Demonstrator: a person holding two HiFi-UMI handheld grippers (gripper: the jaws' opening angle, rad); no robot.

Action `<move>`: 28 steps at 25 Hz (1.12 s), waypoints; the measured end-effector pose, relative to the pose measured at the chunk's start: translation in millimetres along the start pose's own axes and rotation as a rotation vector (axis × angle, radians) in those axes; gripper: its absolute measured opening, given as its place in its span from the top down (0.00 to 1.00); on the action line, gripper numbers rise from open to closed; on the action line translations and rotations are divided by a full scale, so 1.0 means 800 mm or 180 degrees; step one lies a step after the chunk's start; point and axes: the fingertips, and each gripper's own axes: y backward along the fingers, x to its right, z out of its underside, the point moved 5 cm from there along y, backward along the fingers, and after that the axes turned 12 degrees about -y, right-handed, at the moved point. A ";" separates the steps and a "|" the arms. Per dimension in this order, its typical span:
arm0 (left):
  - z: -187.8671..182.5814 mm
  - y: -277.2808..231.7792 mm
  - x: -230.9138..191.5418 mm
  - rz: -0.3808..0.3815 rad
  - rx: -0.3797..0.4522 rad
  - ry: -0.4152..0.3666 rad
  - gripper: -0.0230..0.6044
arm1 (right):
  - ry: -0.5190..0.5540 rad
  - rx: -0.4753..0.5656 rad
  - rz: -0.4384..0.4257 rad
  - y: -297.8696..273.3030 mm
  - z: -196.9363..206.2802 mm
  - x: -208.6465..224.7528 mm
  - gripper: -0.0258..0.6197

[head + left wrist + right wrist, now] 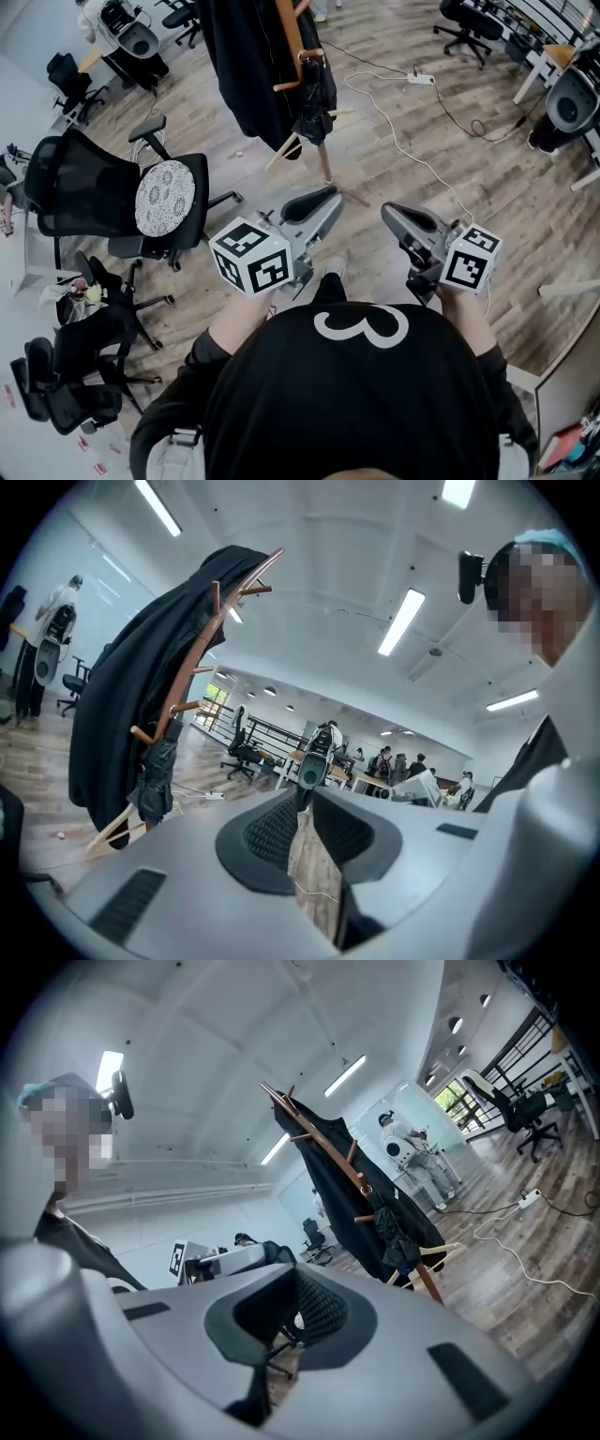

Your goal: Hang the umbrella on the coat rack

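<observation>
The folded black umbrella hangs from a peg on the wooden coat rack, beside a long dark coat. It also shows as a dark bundle, the umbrella on the rack in the left gripper view, and the umbrella on the rack in the right gripper view. Both grippers are held close to the person's chest, well short of the rack. My left gripper has its tips together and nothing between them. My right gripper is shut and empty.
A black office chair with a patterned cushion stands left, and more chairs sit at lower left. A white cable with a power strip trails across the wood floor right of the rack. Desks and people are far back.
</observation>
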 end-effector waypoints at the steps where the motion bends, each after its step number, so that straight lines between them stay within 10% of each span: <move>1: 0.006 0.005 0.009 -0.0019 -0.0027 -0.0024 0.87 | 0.0021 -0.0008 -0.0025 0.005 0.006 -0.006 0.92; 28: 0.033 0.027 0.155 0.0074 -0.0163 -0.0407 0.92 | 0.0273 0.0022 -0.0085 0.106 0.055 -0.078 0.92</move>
